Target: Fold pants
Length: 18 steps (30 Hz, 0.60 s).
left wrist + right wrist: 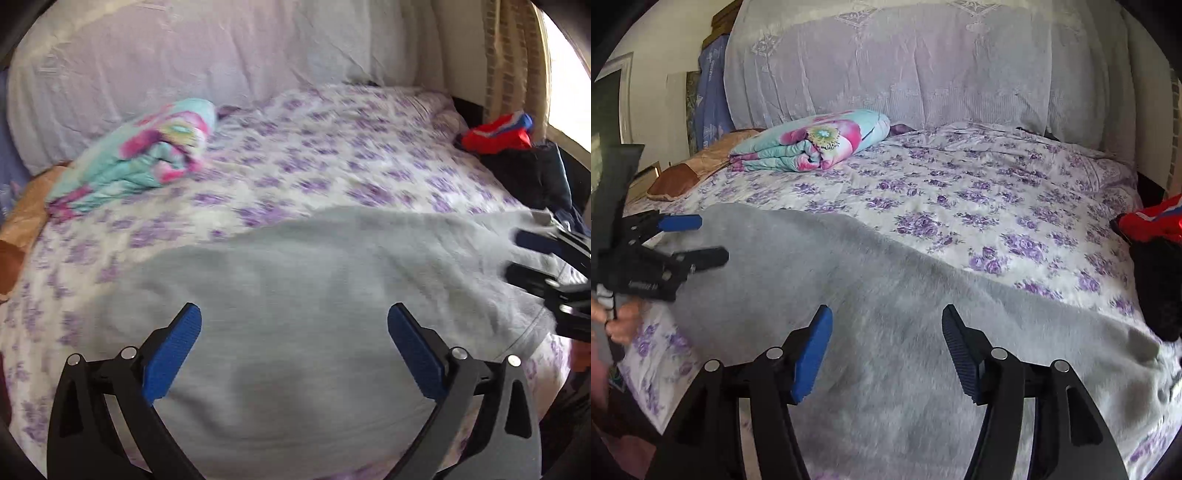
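Pants (pixel 886 295) in grey fleece are lying flat across the near part of the bed (pixel 960 192), on its purple-flowered sheet. You are holding your left gripper (pixel 294 347) over their left side with its jaws standing wide and gripping nothing. Further right, your right gripper (pixel 886 350) is hovering above the cloth, jaws likewise parted and empty, beside a red garment (pixel 1152 219)

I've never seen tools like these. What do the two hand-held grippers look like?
Both match: the left gripper and right gripper have black, curved, linked arms with silver round pins, ending in jaws faced with ribbed blue pads. The left one carries small white lettering, unreadable.
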Each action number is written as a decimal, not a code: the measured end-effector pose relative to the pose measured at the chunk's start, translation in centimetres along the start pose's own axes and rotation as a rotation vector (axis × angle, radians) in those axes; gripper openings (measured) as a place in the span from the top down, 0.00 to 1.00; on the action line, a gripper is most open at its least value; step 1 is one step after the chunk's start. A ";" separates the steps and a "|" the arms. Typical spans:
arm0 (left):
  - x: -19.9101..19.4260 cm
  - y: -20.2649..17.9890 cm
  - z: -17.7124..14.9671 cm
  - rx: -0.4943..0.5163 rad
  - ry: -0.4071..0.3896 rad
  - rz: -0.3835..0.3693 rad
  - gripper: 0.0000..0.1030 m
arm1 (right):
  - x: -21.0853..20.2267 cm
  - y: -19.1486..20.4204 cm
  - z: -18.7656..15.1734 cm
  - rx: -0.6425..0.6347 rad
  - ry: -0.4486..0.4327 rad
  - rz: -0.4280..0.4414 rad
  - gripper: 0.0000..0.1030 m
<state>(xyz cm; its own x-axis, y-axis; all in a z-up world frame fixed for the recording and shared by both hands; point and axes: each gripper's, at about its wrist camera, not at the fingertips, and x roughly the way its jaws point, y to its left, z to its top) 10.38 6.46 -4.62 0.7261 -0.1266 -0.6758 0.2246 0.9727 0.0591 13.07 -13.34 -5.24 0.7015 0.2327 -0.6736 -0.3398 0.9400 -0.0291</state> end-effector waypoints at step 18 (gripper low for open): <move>2.6 -3.6 -1.6 0.067 0.132 0.033 0.05 | -5.3 -11.6 -4.7 0.272 -0.054 -0.141 0.38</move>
<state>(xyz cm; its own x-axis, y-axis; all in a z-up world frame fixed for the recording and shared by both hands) 10.42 2.91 -7.78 0.6431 -0.0642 -0.7631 0.2482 0.9602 0.1284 10.31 -26.66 -4.80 0.7643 0.1009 -0.6370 -0.0614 0.9946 0.0839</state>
